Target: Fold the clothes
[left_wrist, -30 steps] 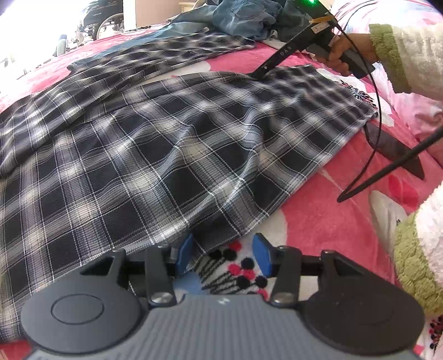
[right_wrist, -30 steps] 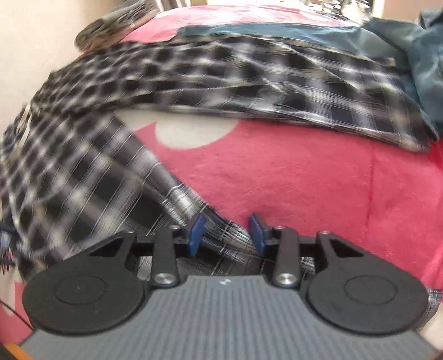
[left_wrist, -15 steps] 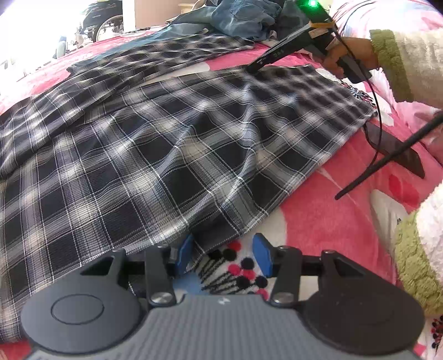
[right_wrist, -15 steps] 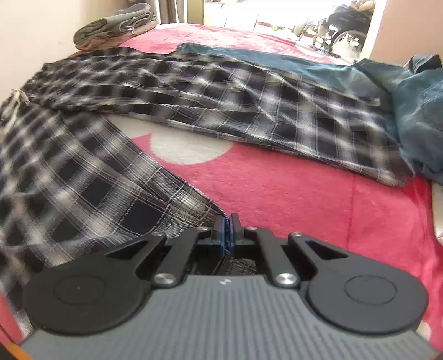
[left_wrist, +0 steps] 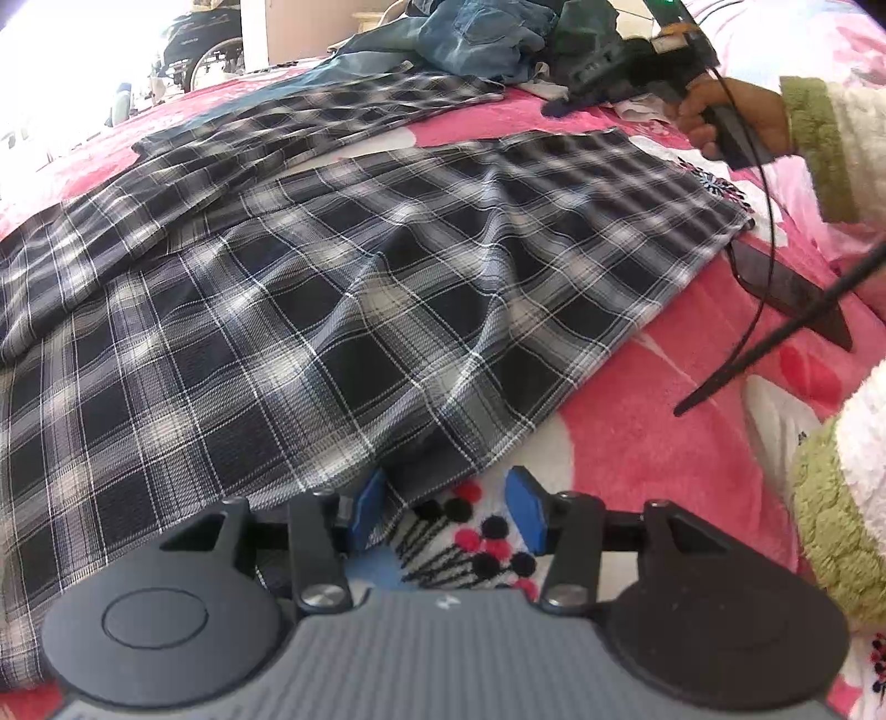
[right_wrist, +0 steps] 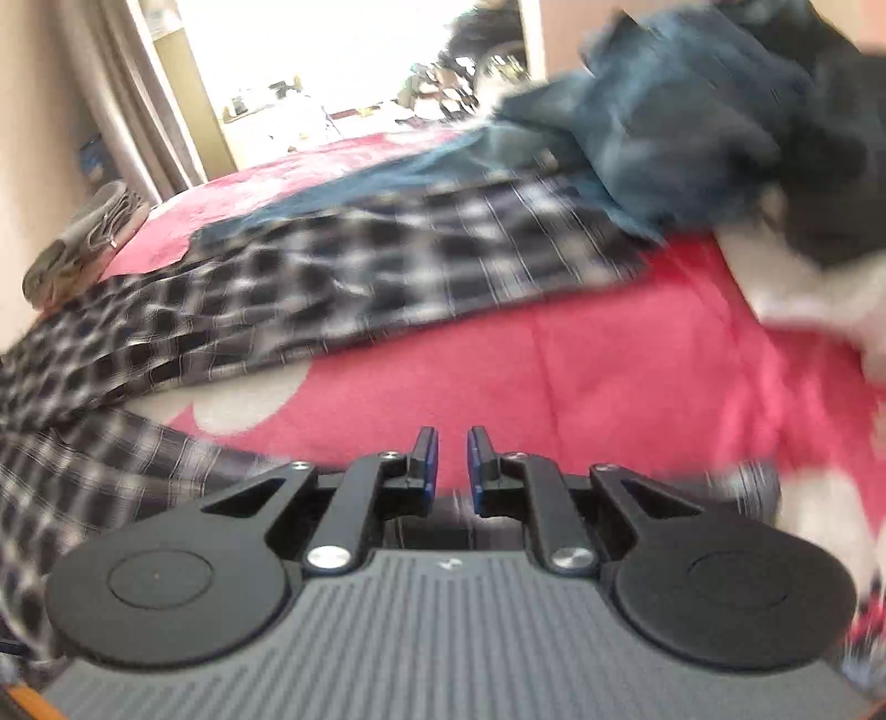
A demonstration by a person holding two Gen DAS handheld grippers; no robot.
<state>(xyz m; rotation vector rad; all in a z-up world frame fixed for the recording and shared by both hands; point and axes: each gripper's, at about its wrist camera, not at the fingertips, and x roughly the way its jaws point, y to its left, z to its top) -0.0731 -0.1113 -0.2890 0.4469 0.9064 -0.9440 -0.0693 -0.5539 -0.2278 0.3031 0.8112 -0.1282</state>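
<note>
Left wrist view: the left gripper (left_wrist: 446,512) sits low over a pink blanket (left_wrist: 653,443), its blue-padded fingers (left_wrist: 366,507) spread wide with nothing between them. A hem corner of the plaid trousers (left_wrist: 343,310) lies just ahead of the fingers, its edge touching the pad of the left finger, while the right finger stands over a white patch of blanket printed with black and red dots. The trousers spread away ahead and to the left of the fingers, one leg flat in front and the other leg (left_wrist: 310,116) lying farther off. Far ahead and to the right, a bare hand (left_wrist: 736,119) in a green-cuffed fleece sleeve holds the right gripper (left_wrist: 559,105) above the far hem, apart from the cloth. A heap of denim clothes (left_wrist: 482,33) lies beyond it.

Right wrist view, blurred: the right gripper (right_wrist: 451,462) shows its fingers (right_wrist: 425,462) parted by a narrow gap and holding nothing, with bare pink blanket (right_wrist: 581,376) ahead of them. Plaid trousers (right_wrist: 387,260) lie ahead and to the left of the fingers, the denim clothes (right_wrist: 653,105) ahead to the right, and a folded grey garment (right_wrist: 83,243) far left by the wall.
</note>
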